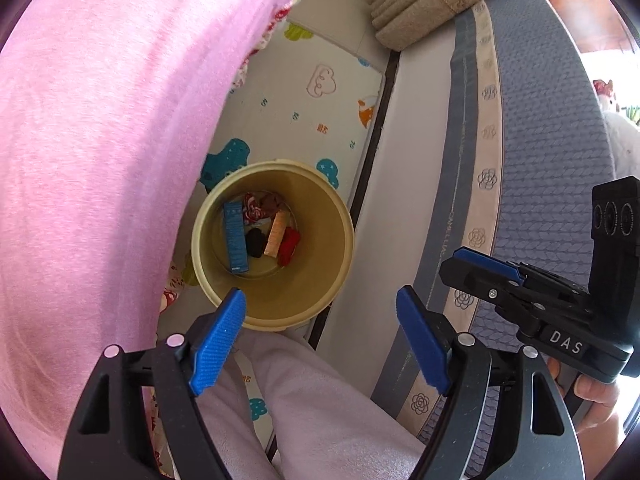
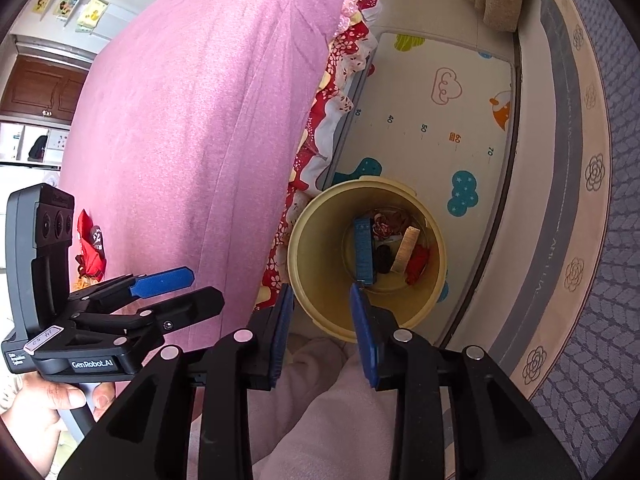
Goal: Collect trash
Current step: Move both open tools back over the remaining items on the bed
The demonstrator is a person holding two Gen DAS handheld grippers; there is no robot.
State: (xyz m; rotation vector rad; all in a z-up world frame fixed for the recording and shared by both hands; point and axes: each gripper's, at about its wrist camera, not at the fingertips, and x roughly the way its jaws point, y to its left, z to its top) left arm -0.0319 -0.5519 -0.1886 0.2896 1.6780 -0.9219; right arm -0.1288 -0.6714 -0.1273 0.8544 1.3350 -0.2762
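Both grippers over bin [image 1: 272, 248] on play mat [image 1: 304, 96], nothing held. Left gripper [image 1: 320, 312] jaws wide apart, right gripper [image 2: 320, 320] jaws narrow but parted, empty. Trash sits at bin bottom — blue box [image 1: 235, 238], tan box [image 1: 277, 234], red wad [image 1: 289, 246], black lump, probably wrappers. All light, crushable; pinch boxes across thin sides. One red scrap [image 2: 93, 246] left on pink bed [image 2: 192, 128] — soft, grab by fold.

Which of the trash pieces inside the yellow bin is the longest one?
The blue box, lying along the left side of the bin floor. It is longer than the tan box beside it.
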